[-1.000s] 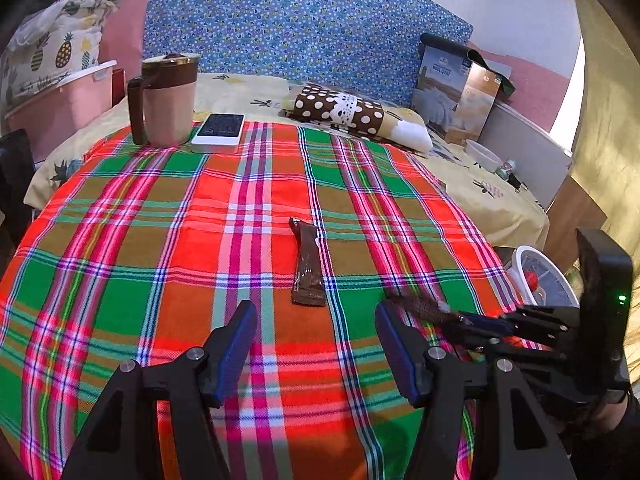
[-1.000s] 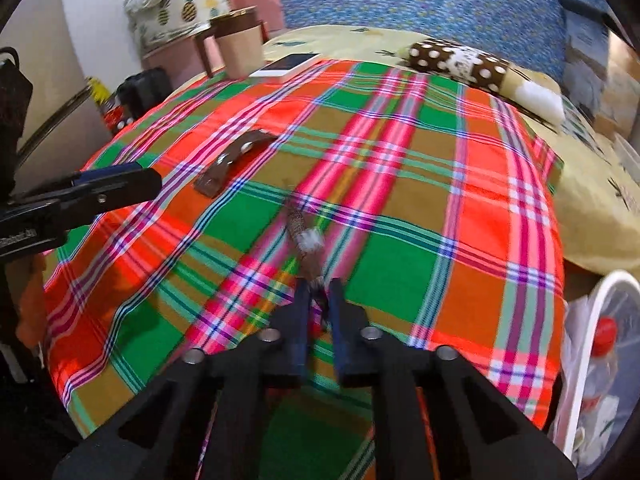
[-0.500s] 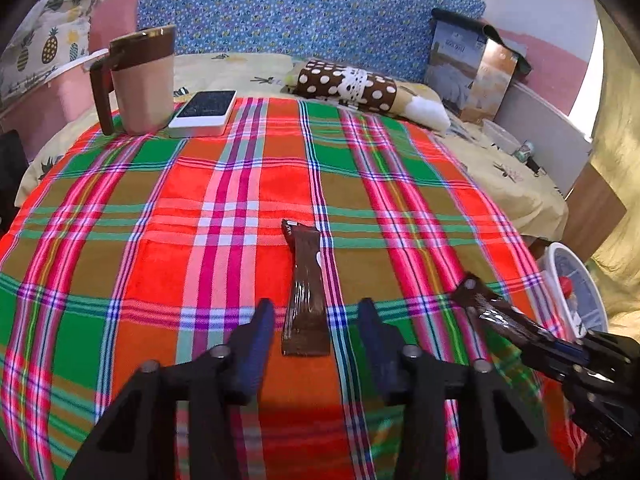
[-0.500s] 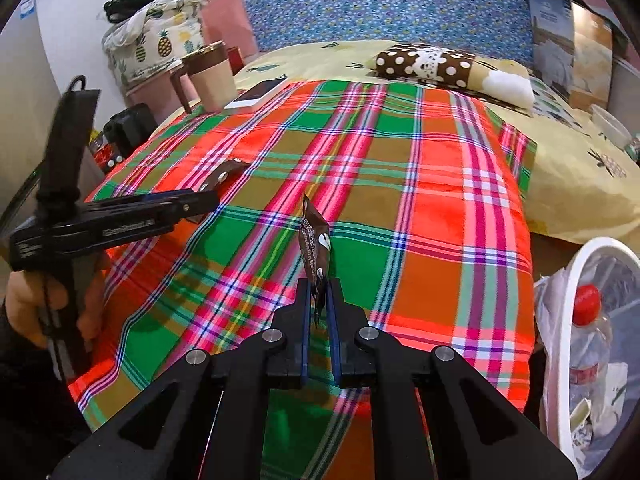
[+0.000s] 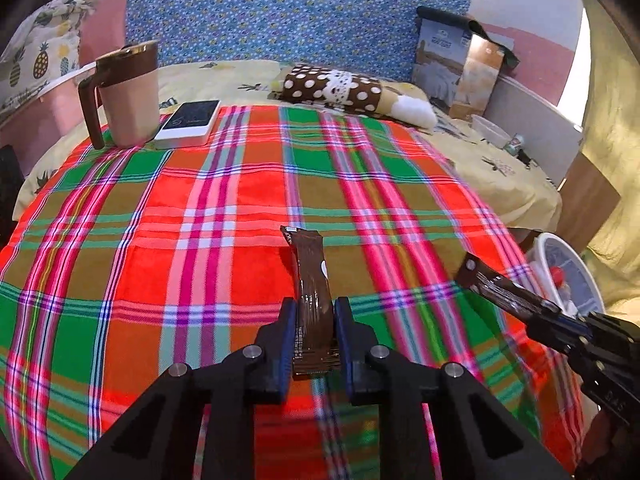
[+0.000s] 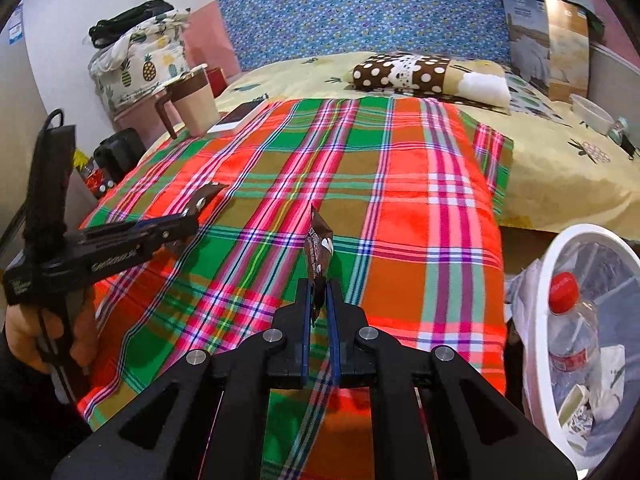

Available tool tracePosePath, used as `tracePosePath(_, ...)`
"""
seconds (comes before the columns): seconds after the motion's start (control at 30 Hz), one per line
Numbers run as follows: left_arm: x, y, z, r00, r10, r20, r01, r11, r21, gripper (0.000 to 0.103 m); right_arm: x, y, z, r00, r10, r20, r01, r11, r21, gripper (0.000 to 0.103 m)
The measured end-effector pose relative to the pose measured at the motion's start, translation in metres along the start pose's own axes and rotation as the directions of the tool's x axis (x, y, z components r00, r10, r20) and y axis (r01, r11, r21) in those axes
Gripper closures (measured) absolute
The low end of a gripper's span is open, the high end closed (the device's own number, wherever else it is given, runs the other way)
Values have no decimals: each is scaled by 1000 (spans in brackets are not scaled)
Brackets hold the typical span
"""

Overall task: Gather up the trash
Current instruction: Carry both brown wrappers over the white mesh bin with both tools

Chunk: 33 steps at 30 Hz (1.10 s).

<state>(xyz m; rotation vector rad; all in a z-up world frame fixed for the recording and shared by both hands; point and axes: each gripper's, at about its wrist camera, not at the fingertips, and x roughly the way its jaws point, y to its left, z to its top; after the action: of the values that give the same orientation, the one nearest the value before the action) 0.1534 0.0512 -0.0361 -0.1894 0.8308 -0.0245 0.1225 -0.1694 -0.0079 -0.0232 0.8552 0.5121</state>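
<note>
A brown snack wrapper [image 5: 310,276] lies lengthwise on the plaid cloth [image 5: 180,220]. My left gripper [image 5: 315,320] is closing its jaws on the wrapper's near end, and both pads press its edges. The right wrist view shows that same left gripper [image 6: 194,218] with this wrapper [image 6: 208,194] at its tips. A second brown wrapper [image 6: 318,248] stands up off the cloth, pinched at its lower end by my shut right gripper [image 6: 320,300]. From the left wrist view, the right gripper [image 5: 554,312] holds that second wrapper [image 5: 492,284] out over the cloth's right edge.
A white bin [image 6: 580,236] with a plastic bottle [image 6: 568,320] and scraps stands below the bed's right edge. A mug [image 5: 128,96] and a phone [image 5: 188,124] sit at the cloth's far left corner. A dotted pillow [image 5: 332,88] and a box [image 5: 456,68] lie behind.
My left gripper moved forward over the lying wrapper and closed from wide open onto its near end. The right gripper lifted its wrapper off the cloth and swung toward the bin side.
</note>
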Motion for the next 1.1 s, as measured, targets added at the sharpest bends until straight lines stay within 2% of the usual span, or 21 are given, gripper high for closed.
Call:
tracePosePath(0.33, -26, -34, -6, 997, -75, 25, 74, 996, 42, 84, -25, -12, -5, 998, -34, 59, 32, 999, 36, 93)
tracePosePath(0.67, -34, -79, -8, 989, -146, 24, 143, 984, 110, 84, -52, -34, -12, 989, -95, 115, 85, 993, 83, 93)
tracePosePath(1.1, -30, -164, -6, 966, -257, -5, 251, 937, 243, 84, -80, -73, -30, 970, -197, 145, 169, 968, 187, 93)
